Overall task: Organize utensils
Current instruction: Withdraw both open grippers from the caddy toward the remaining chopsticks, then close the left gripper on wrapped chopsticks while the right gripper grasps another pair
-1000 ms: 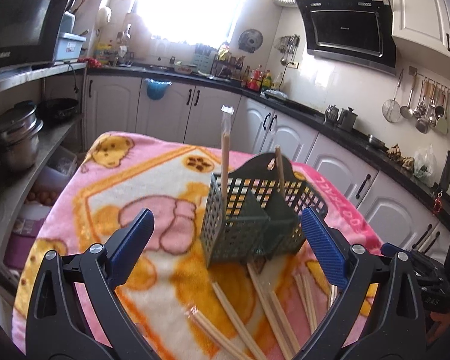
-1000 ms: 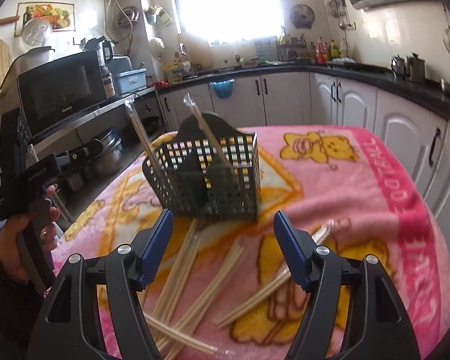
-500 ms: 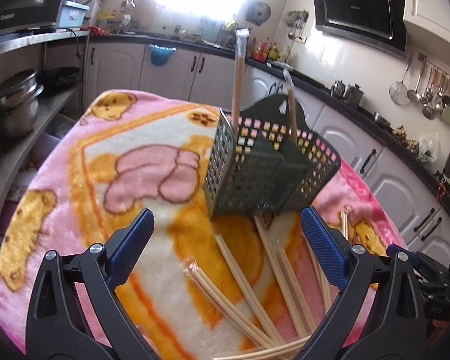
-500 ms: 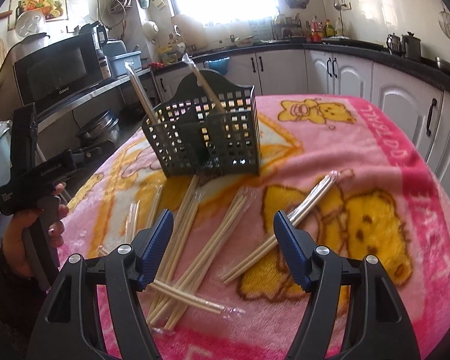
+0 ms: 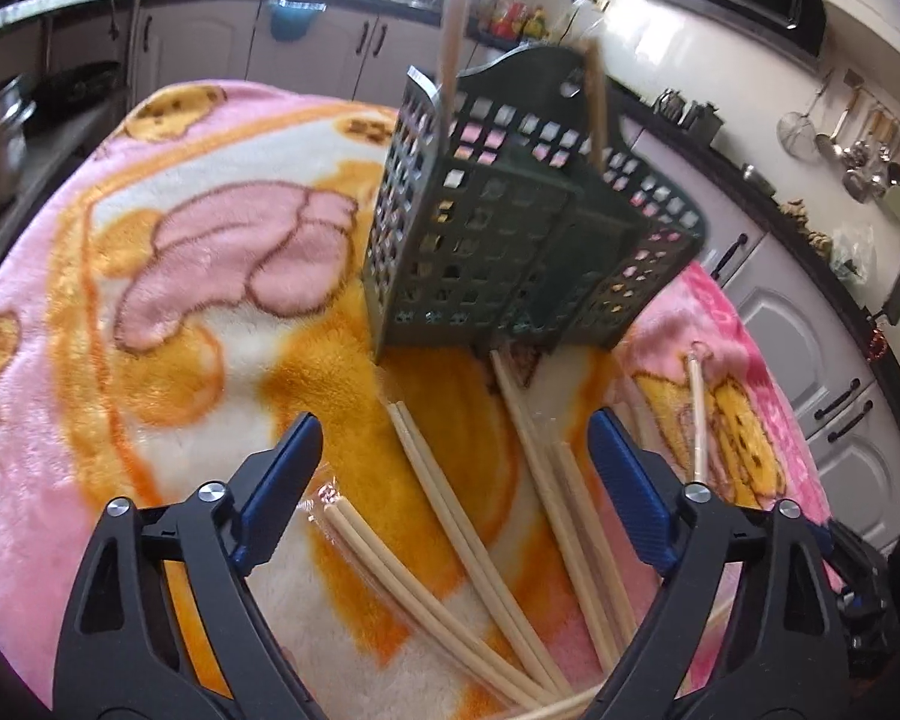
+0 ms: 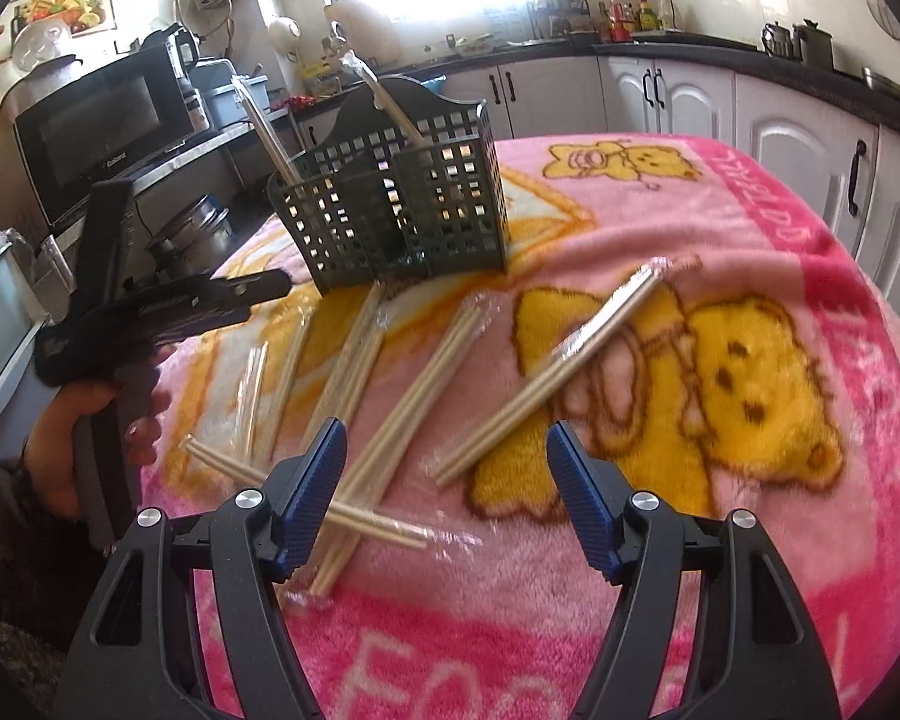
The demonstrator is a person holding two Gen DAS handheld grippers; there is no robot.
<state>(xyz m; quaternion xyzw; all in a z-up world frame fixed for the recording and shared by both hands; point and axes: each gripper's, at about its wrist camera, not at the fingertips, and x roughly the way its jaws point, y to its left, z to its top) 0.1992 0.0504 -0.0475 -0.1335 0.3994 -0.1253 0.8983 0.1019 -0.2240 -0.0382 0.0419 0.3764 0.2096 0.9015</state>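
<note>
Presently: wrapped chopstick pairs (image 6: pixel 576 360), loose on the blanket-covered tabletop (image 6: pixel 810 252) before the green slotted caddy (image 6: pixel 402 204), which already holds two. Judged light, stiff, slippery in film; take hold mid-length. Left tool (image 5: pixel 450 480) and right tool (image 6: pixel 447 468): both wide open, empty, touching nothing.

Both tongs, left (image 5: pixel 453 462) and right (image 6: pixel 447 471), have dropped lower and closer over the loose chopsticks (image 6: pixel 417 402), jaws unchanged.
</note>
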